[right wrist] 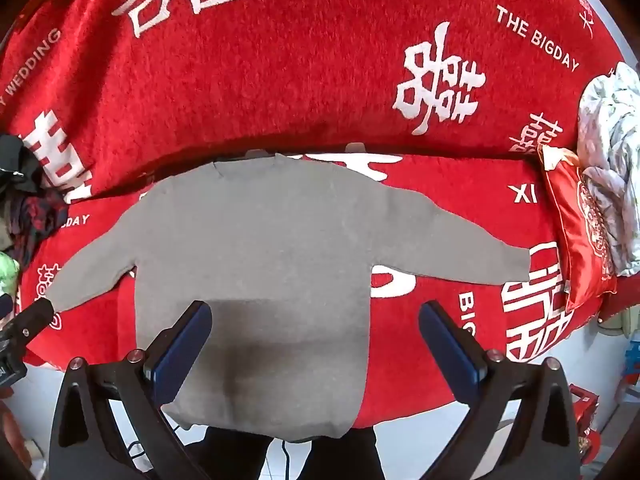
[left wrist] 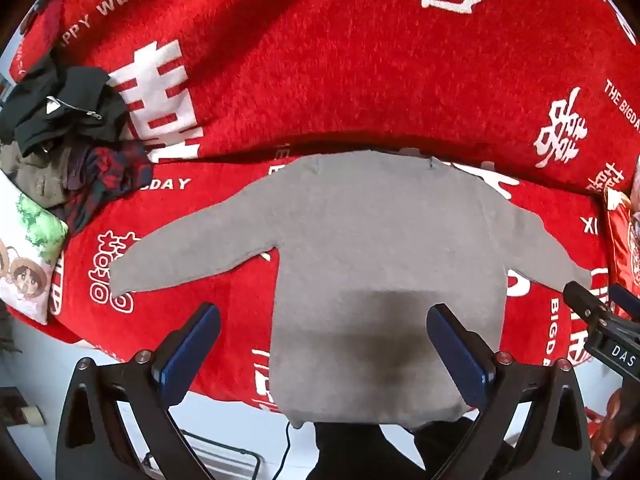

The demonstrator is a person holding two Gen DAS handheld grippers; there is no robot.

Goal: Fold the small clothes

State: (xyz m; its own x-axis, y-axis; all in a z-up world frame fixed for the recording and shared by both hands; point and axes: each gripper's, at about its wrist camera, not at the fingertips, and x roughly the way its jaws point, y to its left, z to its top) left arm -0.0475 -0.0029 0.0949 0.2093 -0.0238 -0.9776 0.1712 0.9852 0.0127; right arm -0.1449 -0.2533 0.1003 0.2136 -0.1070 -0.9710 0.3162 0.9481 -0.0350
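Observation:
A small grey sweater (left wrist: 384, 248) (right wrist: 256, 248) lies flat on a red blanket (left wrist: 320, 80) (right wrist: 280, 80), both sleeves spread out, hem toward me and hanging over the blanket's near edge. My left gripper (left wrist: 324, 320) hovers open above the sweater's lower left part, nothing between its blue pads. My right gripper (right wrist: 316, 316) hovers open above the lower right part, also with nothing in it. The right gripper's black body (left wrist: 600, 320) shows at the right edge of the left wrist view, and the left one (right wrist: 24, 328) at the left edge of the right wrist view.
A heap of dark clothes (left wrist: 68, 128) and a printed cushion (left wrist: 28, 256) lie at the blanket's left. A red satin cushion (right wrist: 580, 232) and a pale crumpled cloth (right wrist: 612, 152) lie at the right. Below the near edge are pale floor (left wrist: 240, 420), a cable and dark trouser legs (right wrist: 320, 460).

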